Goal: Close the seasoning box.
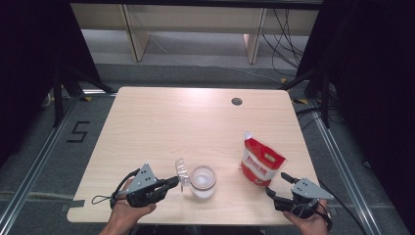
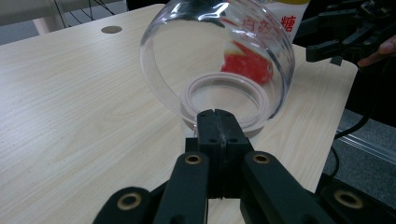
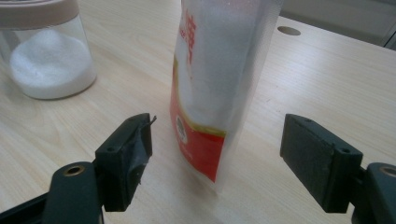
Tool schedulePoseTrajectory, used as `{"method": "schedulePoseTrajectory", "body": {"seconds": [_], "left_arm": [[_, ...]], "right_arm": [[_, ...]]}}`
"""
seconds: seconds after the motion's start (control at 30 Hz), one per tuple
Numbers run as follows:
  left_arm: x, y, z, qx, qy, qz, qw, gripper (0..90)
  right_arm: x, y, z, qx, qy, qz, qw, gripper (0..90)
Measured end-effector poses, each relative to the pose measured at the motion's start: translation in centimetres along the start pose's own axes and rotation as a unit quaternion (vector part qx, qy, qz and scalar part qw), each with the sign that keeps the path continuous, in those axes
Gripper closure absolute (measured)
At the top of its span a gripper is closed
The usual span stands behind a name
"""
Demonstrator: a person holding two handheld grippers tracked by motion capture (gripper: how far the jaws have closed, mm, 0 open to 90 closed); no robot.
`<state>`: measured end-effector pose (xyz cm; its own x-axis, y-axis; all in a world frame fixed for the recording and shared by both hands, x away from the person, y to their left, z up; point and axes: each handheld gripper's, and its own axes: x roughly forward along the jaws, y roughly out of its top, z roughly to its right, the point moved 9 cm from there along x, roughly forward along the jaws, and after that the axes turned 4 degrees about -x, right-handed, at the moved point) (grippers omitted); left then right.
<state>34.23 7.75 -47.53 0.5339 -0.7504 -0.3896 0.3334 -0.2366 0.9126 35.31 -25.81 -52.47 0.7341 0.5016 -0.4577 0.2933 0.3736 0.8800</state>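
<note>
Nearest the high camera, two hands come in at the bottom edge, each cut off at the wrist or forearm. At the left, the left gripper (image 1: pixel 172 182) reaches toward a clear lid (image 1: pixel 182 172) that stands tilted open beside the mouth of a jar (image 1: pixel 203 182) near the front of the table (image 1: pixel 161 127). At the right, the right gripper (image 1: pixel 278 183) sits just in front of a red and white bag (image 1: pixel 262 161) standing upright, its jaws spread; the bag's print is too small to read.

Seen from the left gripper view, the black jaws are pressed together, pinching the near edge of the lid (image 2: pixel 219 46). Through the clear dome the jar's pinkish rim (image 2: pixel 226 100) and the bag's red print show, warped by the plastic. The other gripper (image 2: pixel 343 35) is partly cut off at the upper right.

Seen from the right gripper view, the jaws stand wide apart with the bag (image 3: pixel 217 84) between them, touching neither. Its top is cut off. The jar (image 3: pixel 46 56), holding white grains, stands at the upper left, partly out of frame.
</note>
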Motion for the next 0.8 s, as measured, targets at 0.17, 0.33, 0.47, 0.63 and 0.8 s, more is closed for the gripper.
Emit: {"method": "schedulePoseTrajectory", "body": {"seconds": [0.17,0.33,0.47,0.63,0.8], "left_arm": [[0.1,0.1,0.0,0.006,-0.001,-0.001,1.0000,89.4],[0.4,0.1,0.4,-0.004,0.000,-0.002,1.0000,89.4],[0.6,0.1,0.5,0.000,-0.005,-0.006,1.0000,89.4],[0.9,0.1,0.6,0.005,-0.007,-0.006,0.9999,89.4],[1.2,0.2,0.7,0.010,-0.010,-0.008,0.9999,89.4]], "right_arm": [[0.0,0.0,0.0,-0.001,-0.001,0.001,1.0000,26.1],[0.0,0.0,0.0,-0.002,-0.001,0.001,1.0000,26.0],[-0.1,0.0,-0.1,0.000,-0.003,0.000,1.0000,26.1],[-0.1,0.0,-0.1,0.004,-0.002,0.001,1.0000,26.0],[0.0,0.1,-0.1,0.002,-0.002,0.002,1.0000,26.1]]}}
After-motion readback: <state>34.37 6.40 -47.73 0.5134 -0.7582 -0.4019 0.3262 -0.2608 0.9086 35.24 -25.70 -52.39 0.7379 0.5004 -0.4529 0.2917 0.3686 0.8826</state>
